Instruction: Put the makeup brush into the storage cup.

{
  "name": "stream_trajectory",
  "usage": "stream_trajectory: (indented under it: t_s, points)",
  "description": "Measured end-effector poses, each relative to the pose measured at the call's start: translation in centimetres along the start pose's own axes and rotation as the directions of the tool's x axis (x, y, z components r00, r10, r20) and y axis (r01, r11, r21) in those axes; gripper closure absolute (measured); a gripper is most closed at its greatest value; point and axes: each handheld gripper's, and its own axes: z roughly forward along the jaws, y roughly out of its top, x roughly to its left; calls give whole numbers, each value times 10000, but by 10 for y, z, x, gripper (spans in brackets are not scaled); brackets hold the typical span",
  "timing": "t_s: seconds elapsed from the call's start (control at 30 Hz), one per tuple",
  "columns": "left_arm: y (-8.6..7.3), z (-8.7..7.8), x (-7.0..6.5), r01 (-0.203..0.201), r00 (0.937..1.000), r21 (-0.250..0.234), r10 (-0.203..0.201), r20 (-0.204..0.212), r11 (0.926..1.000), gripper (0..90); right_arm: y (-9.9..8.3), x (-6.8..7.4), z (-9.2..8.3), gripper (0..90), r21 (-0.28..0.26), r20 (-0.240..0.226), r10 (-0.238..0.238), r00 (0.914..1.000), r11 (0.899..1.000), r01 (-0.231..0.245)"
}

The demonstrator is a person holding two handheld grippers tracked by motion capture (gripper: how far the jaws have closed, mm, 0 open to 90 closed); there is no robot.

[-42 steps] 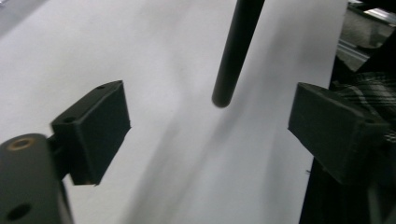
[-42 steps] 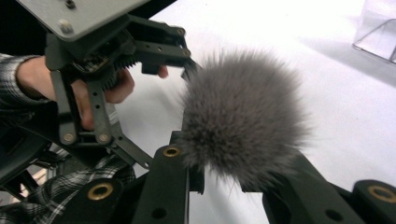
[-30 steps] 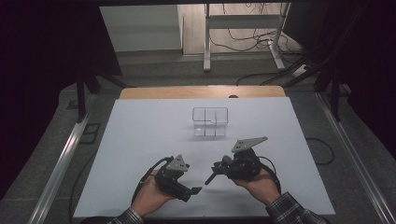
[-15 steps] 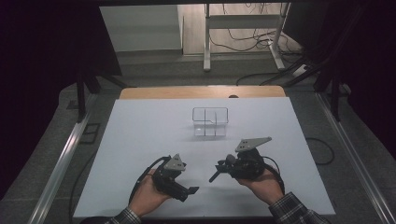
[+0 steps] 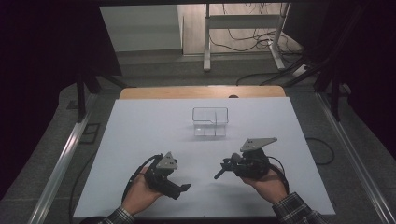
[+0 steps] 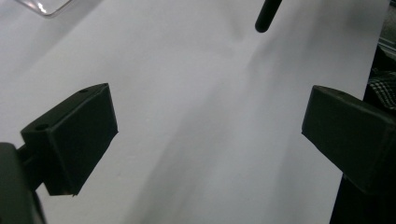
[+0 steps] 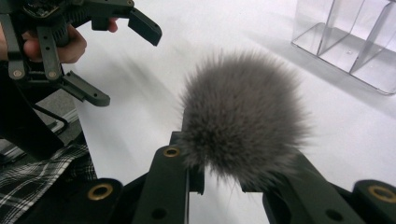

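While the right gripper pinches what looks like a brush, the left gripper, jaws just widened and empty, should approach squarely.

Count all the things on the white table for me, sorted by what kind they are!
Tongs: 2 (left tongs, right tongs)
Clear plastic divided box: 1
Fluffy grey pom-pom: 1, clamped in the right tongs
Total: 4
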Motion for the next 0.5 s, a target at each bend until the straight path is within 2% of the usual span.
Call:
stream_trajectory:
  t_s: [0.13,0.23,0.5]
  points:
    - [-3,-4,3,86,9999,-51,-87,-103,9999,34,-1,-1,-1,759,-60,44,-88,10000,9999,88]
    - [-5,-8,6,19,9999,-27,-20,-164,10000,33,-3,-1,-3,759,-72,42,-64,10000,10000,64]
    - [-11,-17,13,198,9992,-131,-202,-338,9997,31,-8,0,-9,759,-167,87,42,10000,9999,-40]
